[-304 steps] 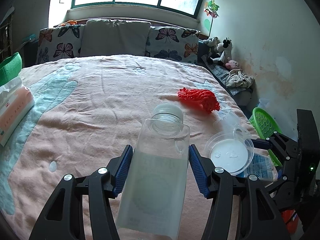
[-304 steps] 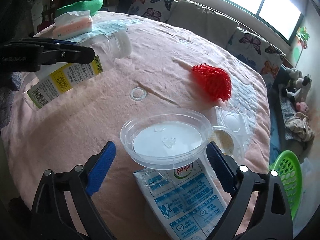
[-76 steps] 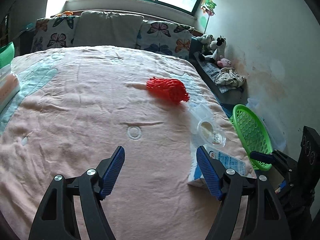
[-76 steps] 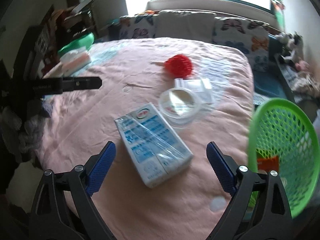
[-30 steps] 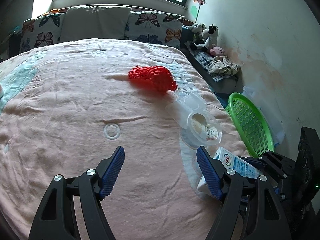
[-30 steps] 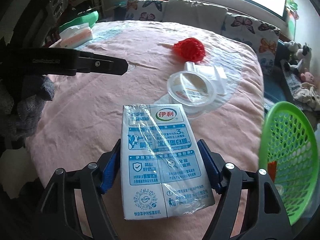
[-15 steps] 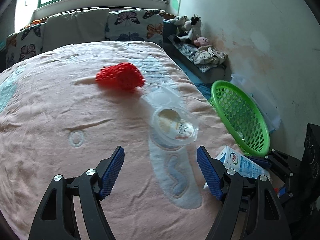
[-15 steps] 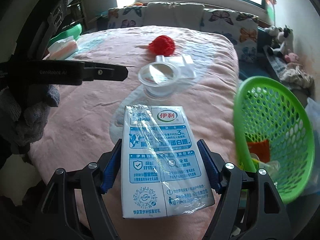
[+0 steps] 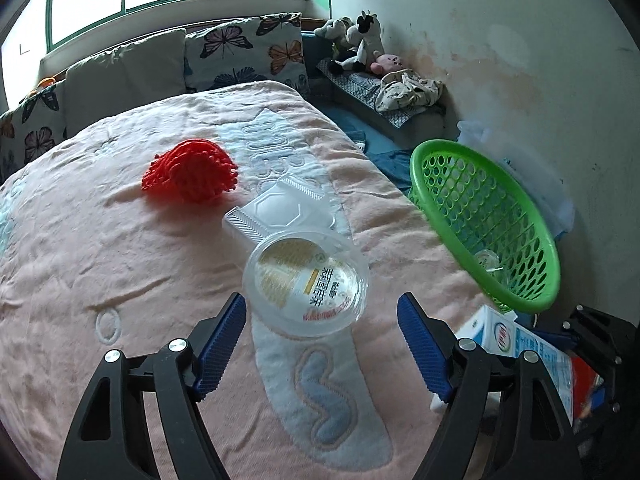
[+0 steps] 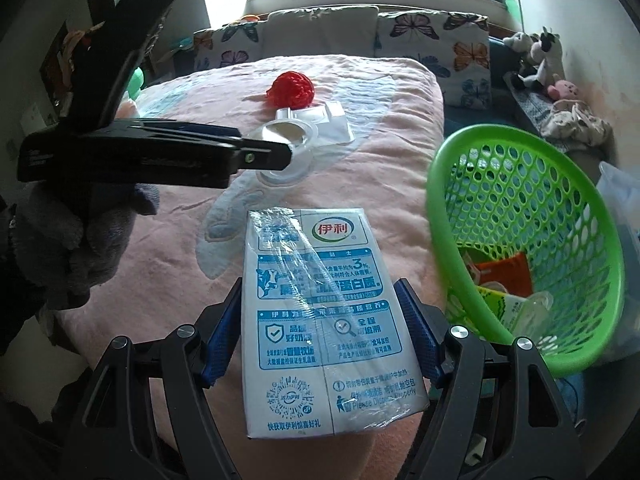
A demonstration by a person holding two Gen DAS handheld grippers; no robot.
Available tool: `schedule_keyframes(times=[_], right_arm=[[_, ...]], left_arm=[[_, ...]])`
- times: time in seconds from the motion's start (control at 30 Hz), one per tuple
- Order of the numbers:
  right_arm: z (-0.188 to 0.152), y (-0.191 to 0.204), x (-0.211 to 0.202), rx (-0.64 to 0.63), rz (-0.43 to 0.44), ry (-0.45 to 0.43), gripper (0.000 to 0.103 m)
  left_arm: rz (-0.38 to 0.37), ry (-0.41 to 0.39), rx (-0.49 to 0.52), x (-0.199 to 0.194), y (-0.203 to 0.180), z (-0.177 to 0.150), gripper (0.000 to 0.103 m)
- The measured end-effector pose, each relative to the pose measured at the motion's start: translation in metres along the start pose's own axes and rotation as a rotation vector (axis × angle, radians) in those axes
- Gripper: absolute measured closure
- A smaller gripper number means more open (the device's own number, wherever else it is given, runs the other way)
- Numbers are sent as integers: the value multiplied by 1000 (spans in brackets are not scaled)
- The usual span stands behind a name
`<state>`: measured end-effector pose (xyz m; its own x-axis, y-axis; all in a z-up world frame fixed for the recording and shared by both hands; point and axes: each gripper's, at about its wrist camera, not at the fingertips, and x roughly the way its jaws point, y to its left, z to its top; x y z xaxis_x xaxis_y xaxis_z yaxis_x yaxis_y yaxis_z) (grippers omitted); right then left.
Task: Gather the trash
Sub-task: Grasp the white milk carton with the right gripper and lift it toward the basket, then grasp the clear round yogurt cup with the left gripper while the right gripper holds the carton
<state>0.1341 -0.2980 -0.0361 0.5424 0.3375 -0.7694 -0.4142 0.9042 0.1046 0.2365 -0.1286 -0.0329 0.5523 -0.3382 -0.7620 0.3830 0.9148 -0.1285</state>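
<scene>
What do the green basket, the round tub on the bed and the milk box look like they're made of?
Green basket: glossy moulded plastic, with a grid of holes. Round tub: thin clear plastic; its printed label shows through. Milk box: likely printed carton board, wrapped in shiny, wrinkled film.

right claw gripping milk carton, green basket beside

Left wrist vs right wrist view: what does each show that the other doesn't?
Only the left wrist: the open left gripper from behind, framing the clear round plastic cup.

Only the right wrist: the printed face of the white-and-blue milk carton clamped in the right gripper, plus orange trash inside the green mesh basket.

Both: red mesh net, clear plastic lid, pink blanket, butterfly pillows.
</scene>
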Motion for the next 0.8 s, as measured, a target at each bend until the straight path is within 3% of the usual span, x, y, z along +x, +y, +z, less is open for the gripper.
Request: schedule_keyframes(times=[0.3, 0.6, 0.67, 0.8], right_arm=[[-1, 6, 6, -18, 2, 9, 29], [6, 10, 13, -33, 0, 2, 28], [7, 12, 12, -41, 3, -1, 34], [7, 12, 4, -29, 10, -23, 34]], left_arm=[[3, 6, -17, 10, 2, 0, 41], [-7, -14, -17, 5, 2, -2, 45], [-16, -20, -17, 0, 2, -3, 45], [-30, -38, -29, -12, 5, -2, 45]])
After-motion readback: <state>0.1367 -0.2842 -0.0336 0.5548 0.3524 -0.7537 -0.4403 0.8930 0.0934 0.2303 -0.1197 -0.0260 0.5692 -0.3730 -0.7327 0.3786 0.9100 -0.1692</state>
